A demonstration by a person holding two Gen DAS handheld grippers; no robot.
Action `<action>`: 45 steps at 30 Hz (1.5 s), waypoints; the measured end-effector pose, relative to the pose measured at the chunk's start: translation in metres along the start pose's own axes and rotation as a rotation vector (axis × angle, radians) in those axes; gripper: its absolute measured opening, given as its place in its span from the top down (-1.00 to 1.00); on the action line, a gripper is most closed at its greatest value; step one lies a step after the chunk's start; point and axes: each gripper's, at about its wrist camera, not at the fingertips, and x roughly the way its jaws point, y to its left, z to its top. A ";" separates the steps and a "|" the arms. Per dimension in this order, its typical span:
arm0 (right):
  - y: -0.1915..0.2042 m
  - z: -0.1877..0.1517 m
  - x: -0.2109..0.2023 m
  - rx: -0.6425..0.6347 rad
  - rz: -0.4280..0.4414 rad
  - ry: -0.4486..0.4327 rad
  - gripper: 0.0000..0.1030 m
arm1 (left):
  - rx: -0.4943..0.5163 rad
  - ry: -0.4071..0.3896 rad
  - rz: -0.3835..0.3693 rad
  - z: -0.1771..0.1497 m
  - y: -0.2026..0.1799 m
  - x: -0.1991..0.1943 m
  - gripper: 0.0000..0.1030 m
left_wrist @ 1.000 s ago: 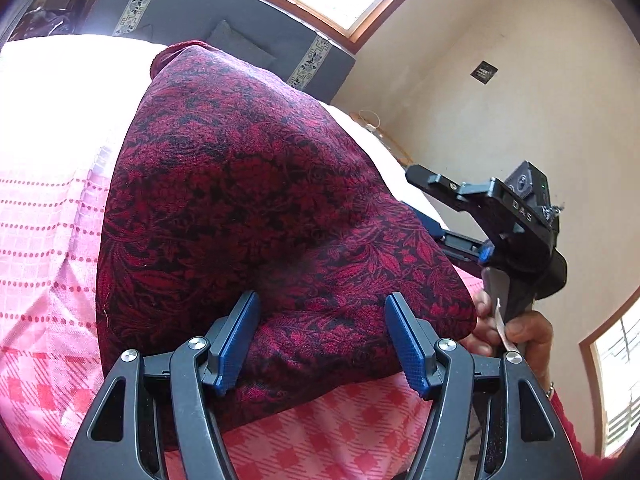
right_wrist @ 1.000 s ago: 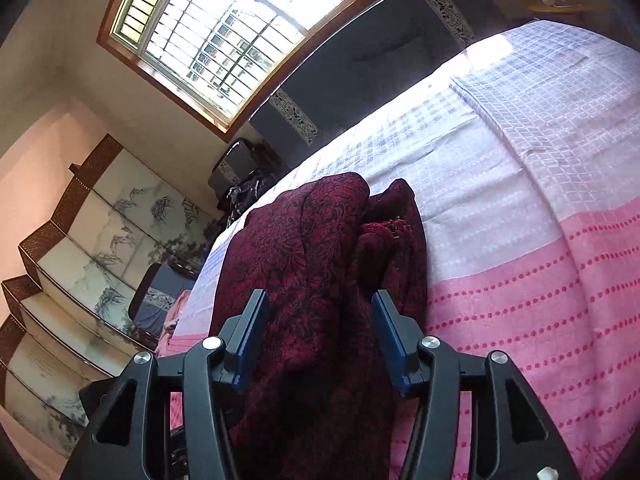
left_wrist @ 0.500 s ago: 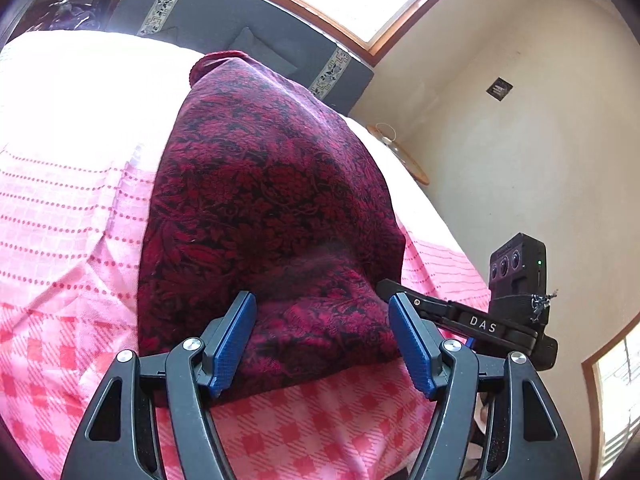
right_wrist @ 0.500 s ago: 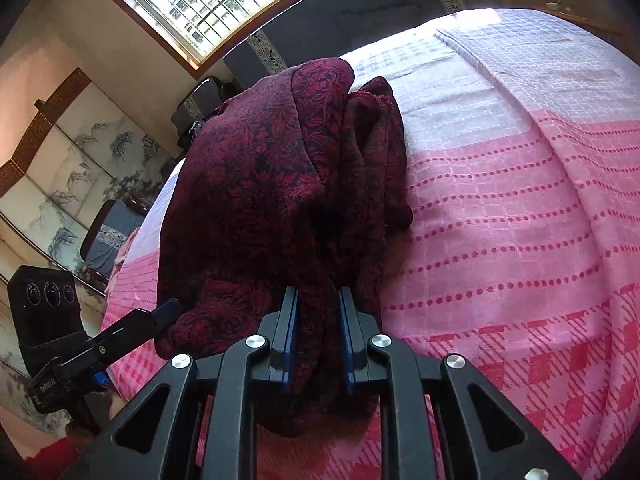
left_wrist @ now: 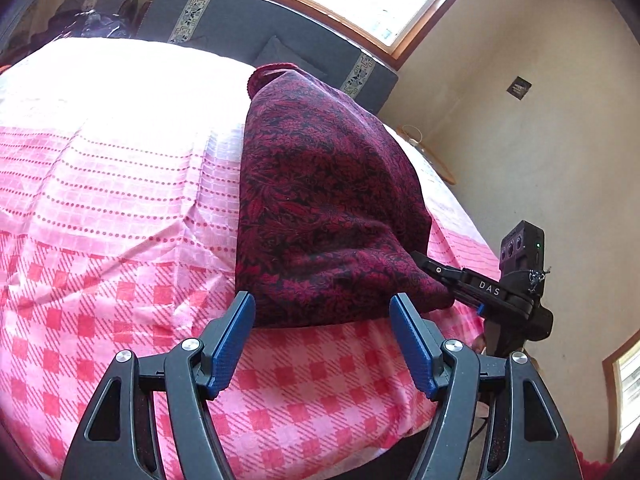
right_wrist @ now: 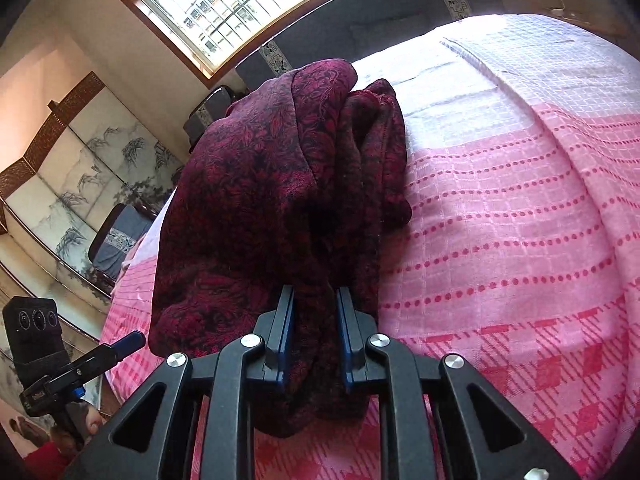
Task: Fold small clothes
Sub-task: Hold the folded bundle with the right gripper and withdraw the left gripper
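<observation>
A dark red floral garment [left_wrist: 324, 208] lies bunched on the pink checked bedspread [left_wrist: 120, 240]. My left gripper [left_wrist: 322, 336] is open and empty, its blue pads just short of the garment's near edge. My right gripper [right_wrist: 314, 320] is shut on a thick fold of the garment [right_wrist: 260, 184] at its near end. In the left wrist view the right gripper [left_wrist: 444, 280] reaches into the cloth's right corner. In the right wrist view the left gripper [right_wrist: 130, 340] sits at lower left, apart from the cloth.
A dark headboard [left_wrist: 240, 28] and window stand behind the bed. A painted folding screen [right_wrist: 72, 176] stands at the left. The bed's near edge runs below the left gripper. Bare bedspread lies left of the garment [left_wrist: 100, 184] and right of it [right_wrist: 520, 200].
My right gripper closed on the garment's near fold and holds it. My left gripper drew back toward the bed's edge, so the cloth no longer lies between its open pads.
</observation>
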 end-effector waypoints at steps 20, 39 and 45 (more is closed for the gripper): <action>0.000 0.000 0.001 -0.005 0.002 -0.003 0.70 | 0.117 -0.180 0.335 -0.002 0.010 -0.032 -0.60; 0.006 -0.001 -0.001 -0.015 -0.017 -0.022 0.71 | 0.043 -0.078 0.237 -0.014 0.037 -0.005 -0.60; 0.007 -0.002 -0.001 -0.017 -0.022 -0.025 0.70 | 0.064 -0.096 0.209 0.001 0.032 -0.004 -0.60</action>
